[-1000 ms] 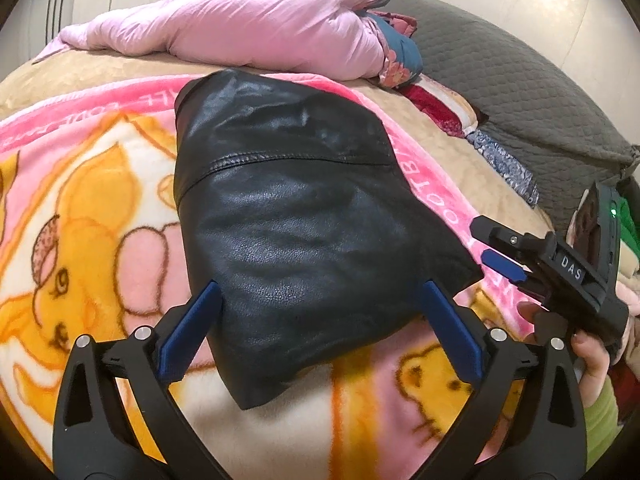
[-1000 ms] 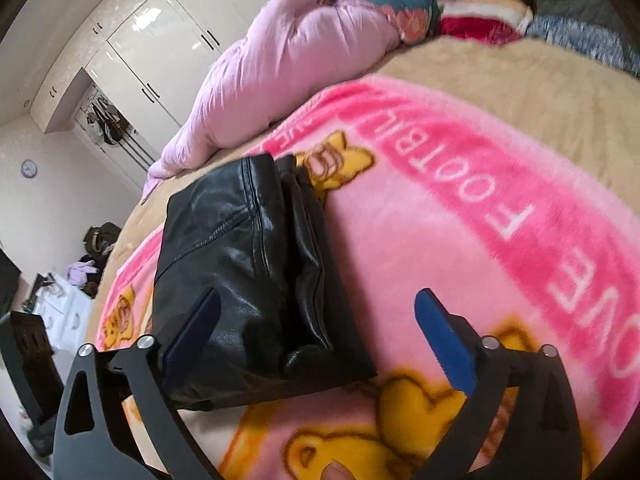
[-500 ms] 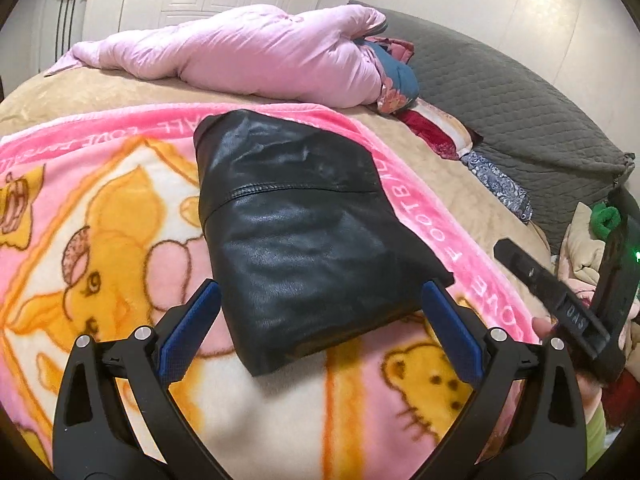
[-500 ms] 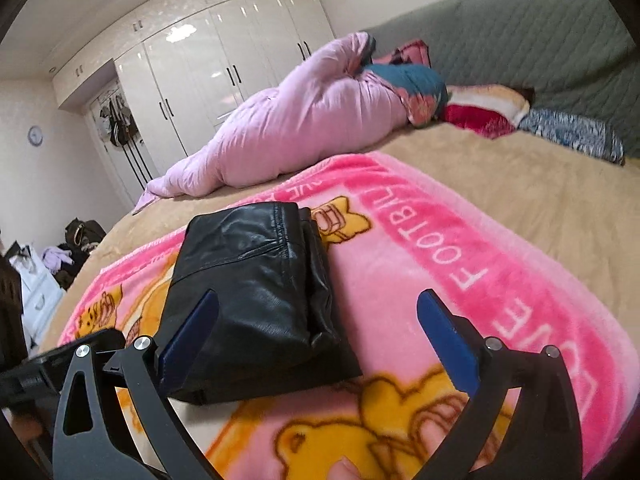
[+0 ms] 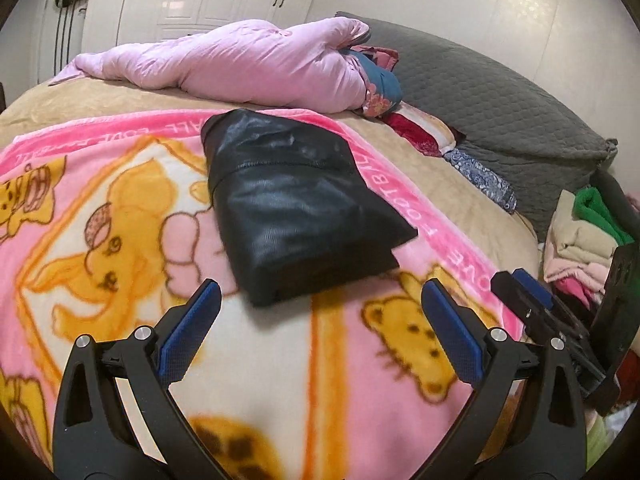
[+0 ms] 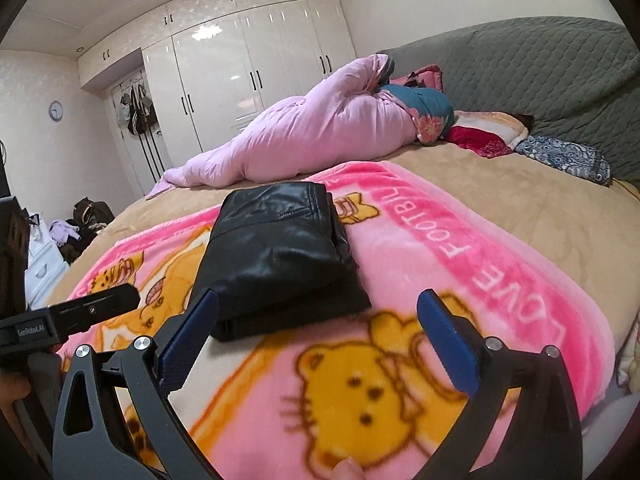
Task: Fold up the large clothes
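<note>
A black leather garment lies folded into a thick rectangle on the pink cartoon blanket; the right wrist view shows the garment from its folded side. My left gripper is open, held back from the garment's near edge, with nothing between its blue pads. My right gripper is open too, just short of the garment's near corner. The right gripper also shows at the right edge of the left wrist view, and the left tool appears at the left of the right wrist view.
A rolled pink quilt lies across the far side of the bed. Grey padded headboard and pillows stand to the right. A pile of folded clothes sits beyond the bed's right edge. White wardrobes line the far wall.
Both grippers have drawn back and lifted away from the folded garment, which now looks smaller and farther off. The garment itself has stayed in place.
</note>
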`<action>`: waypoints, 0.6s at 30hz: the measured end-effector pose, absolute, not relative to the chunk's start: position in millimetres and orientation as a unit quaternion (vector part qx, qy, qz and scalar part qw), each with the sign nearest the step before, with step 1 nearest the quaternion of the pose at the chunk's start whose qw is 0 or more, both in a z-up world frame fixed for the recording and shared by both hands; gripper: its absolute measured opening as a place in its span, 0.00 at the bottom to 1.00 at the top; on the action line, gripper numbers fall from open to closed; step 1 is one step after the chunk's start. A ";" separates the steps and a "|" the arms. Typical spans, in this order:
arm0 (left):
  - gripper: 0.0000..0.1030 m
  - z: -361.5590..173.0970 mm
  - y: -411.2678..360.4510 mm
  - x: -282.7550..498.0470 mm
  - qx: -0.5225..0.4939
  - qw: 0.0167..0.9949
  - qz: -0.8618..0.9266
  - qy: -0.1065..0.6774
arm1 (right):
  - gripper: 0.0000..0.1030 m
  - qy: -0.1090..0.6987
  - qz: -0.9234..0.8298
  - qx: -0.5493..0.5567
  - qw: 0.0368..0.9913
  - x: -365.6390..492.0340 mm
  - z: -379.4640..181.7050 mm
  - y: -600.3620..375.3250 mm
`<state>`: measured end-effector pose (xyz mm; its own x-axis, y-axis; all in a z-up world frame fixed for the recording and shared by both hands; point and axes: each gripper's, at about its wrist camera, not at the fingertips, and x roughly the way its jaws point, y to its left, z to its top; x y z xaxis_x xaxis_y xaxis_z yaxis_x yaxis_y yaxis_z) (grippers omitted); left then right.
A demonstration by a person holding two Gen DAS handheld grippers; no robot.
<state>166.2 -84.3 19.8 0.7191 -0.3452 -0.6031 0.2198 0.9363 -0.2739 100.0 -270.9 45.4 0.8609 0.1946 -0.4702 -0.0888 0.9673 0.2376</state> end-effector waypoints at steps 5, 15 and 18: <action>0.91 11.2 -76.0 127.4 -0.079 0.936 -0.132 0.317 | 0.96 0.247 0.062 0.093 0.963 79.0 43.3 -272.3; 0.91 -8.0 -48.5 76.5 -0.105 0.942 -0.094 0.306 | 0.96 0.291 0.059 0.089 0.951 54.4 17.0 -266.7; 0.91 -10.0 -45.0 74.0 -0.114 0.940 -0.082 0.311 | 0.96 0.298 0.059 0.086 0.949 50.3 13.9 -261.1</action>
